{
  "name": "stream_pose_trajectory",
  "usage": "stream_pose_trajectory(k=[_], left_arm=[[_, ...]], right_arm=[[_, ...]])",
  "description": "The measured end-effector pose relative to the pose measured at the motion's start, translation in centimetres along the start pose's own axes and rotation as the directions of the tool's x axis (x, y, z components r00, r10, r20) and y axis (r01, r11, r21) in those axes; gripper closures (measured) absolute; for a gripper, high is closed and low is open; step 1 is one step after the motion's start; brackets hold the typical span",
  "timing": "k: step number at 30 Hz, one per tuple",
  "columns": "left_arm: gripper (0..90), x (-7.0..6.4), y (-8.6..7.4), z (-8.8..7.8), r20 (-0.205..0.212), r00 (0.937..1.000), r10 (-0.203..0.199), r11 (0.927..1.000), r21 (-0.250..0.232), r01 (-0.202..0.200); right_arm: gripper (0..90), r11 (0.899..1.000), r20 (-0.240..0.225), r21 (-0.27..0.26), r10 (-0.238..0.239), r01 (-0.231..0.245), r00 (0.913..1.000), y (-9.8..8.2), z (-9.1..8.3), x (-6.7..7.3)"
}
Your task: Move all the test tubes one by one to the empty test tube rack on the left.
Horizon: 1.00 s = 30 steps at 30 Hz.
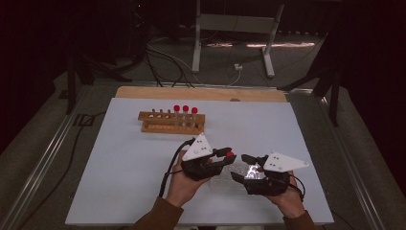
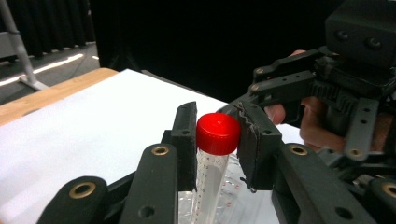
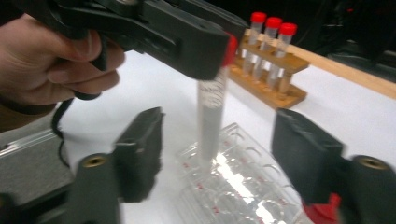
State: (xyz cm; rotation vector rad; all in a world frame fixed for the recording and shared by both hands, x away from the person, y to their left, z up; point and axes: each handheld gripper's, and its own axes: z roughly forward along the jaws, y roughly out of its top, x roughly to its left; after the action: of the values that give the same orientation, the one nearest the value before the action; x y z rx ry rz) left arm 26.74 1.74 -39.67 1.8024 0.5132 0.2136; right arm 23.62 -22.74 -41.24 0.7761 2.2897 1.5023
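We are holding the red-capped tube [image 2: 212, 158] upright over the clear plastic rack [image 3: 243, 186], left gripper [image 2: 217, 140] clamping its cap. The right gripper view is showing our right gripper [image 3: 217, 154] spread apart, the wooden rack [image 3: 271, 84] behind the tube.

Both forearms enter from the near edge of the table, sleeves dark brown, the hands close together. The left hand [image 1: 184, 184] grips the left gripper [image 1: 225, 158] from below, its nose pointing toward the other hand; its jaws are closed on the red cap of a tube [image 2: 217, 135], pads pressing both sides. The right hand [image 1: 287, 199] holds the right gripper [image 1: 242, 167] pointing back toward the left one. Its jaws stand apart, nothing between the pads, no contact with anything.
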Motion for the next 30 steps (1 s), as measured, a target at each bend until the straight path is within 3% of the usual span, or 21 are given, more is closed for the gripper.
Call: stream_pose_trajectory(k=[4, 14, 22, 30], left_arm=[[71.0, 0.5, 0.0, -0.7, -0.025, 0.9997, -0.008, 0.9999, -0.010, 0.008], [71.0, 2.2, 0.0, -2.4, -0.096, 0.9950, -0.029, 0.9993, -0.025, 0.026], [71.0, 3.7, 0.2, -3.8, -0.154, 0.9875, -0.034, 0.9989, -0.036, 0.029], [70.9, 5.2, 0.2, -4.9, -0.213, 0.9761, -0.044, 0.9983, -0.046, 0.035]], right_arm=[[15.6, 1.000, 0.031, -0.002, 0.001, -0.001, 0.9995, 0.0, -0.2, -0.2], [3.6, 1.000, 0.084, -0.006, 0.016, -0.015, 0.9963, -0.3, -0.6, -0.9], [1.3, 1.000, 0.110, -0.015, 0.023, -0.021, 0.9937, -0.5, -1.0, -1.3], [0.9, 0.999, 0.121, -0.027, 0.023, -0.020, 0.9924, -0.7, -1.3, -1.5]])
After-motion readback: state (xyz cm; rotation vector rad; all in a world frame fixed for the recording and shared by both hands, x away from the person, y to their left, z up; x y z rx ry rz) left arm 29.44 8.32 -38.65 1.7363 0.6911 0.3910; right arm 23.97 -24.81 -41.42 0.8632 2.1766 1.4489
